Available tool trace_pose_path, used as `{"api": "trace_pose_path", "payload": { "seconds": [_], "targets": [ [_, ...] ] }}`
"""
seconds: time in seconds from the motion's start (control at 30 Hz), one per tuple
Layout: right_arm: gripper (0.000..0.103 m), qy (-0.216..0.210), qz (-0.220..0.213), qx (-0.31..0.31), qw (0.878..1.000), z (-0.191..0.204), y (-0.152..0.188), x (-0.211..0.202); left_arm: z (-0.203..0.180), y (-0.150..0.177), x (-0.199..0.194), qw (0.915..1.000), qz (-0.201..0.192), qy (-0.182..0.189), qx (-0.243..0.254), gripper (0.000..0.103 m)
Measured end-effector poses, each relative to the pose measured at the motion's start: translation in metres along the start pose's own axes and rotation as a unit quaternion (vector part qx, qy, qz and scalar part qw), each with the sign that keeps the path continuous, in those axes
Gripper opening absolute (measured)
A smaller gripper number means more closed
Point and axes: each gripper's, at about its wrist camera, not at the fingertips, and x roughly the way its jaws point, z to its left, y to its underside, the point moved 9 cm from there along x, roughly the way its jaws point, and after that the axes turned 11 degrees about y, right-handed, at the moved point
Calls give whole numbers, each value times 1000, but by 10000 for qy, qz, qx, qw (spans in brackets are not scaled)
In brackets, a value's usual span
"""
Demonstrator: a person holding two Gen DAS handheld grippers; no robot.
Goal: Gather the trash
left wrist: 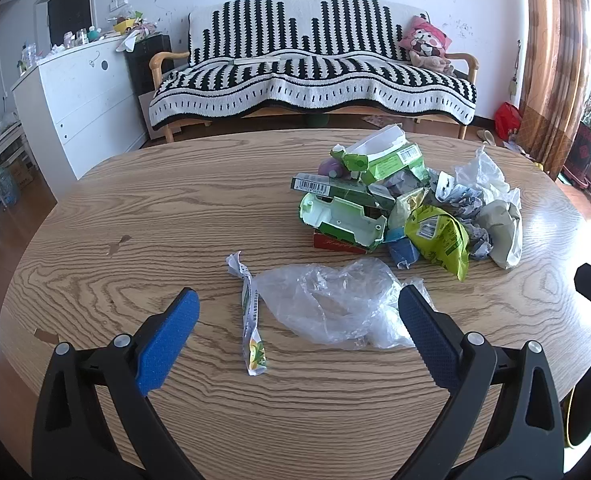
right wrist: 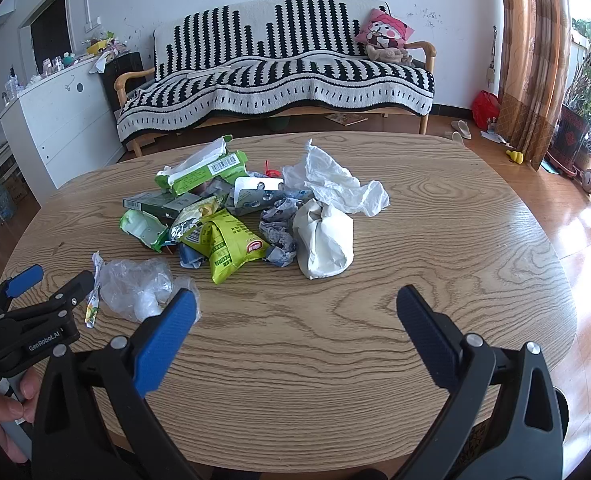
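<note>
Two grippers hang over a round wooden table (left wrist: 175, 208), each with its blue-padded jaws spread wide and nothing between them. The left gripper (left wrist: 295, 320) frames a crumpled clear plastic bag (left wrist: 331, 300) and, just left of it and touching its edge, a narrow twisted wrapper strip (left wrist: 249, 312). The strip lies flat with its long axis running almost straight away from the camera: its printed yellow-green end points back toward the gripper, its white crumpled end points toward the far side of the table.

Beyond these two pieces, and apart from them, sits the main heap of trash (left wrist: 395, 208) on the table's right half in the left wrist view: a green cardboard box (left wrist: 391, 160) on top, a flat dark carton (left wrist: 327, 188) with its barcode end pointing left, a moulded green plastic tray (left wrist: 343, 220) lying on its side, a lime snack bag (left wrist: 439, 240), and white crumpled paper (left wrist: 499, 232) at the right edge.

The right gripper (right wrist: 295, 320) hovers over bare wood, nearer the camera than the heap; the white paper (right wrist: 327, 236) is the closest piece ahead of it. The left gripper (right wrist: 51, 280) shows at the left edge of that view, held by a hand (right wrist: 7, 412); whether its tip touches the bag there is hard to judge.

A striped sofa (left wrist: 311, 68) stands against the far wall.
</note>
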Motion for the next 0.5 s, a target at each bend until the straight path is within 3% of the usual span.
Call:
{"api": "trace_pose_path", "payload": {
  "seconds": [0.5],
  "targets": [
    [97, -10, 35, 4, 10000, 2, 0, 2, 10, -1, -2, 10000, 20, 88, -13, 97]
  ]
}}
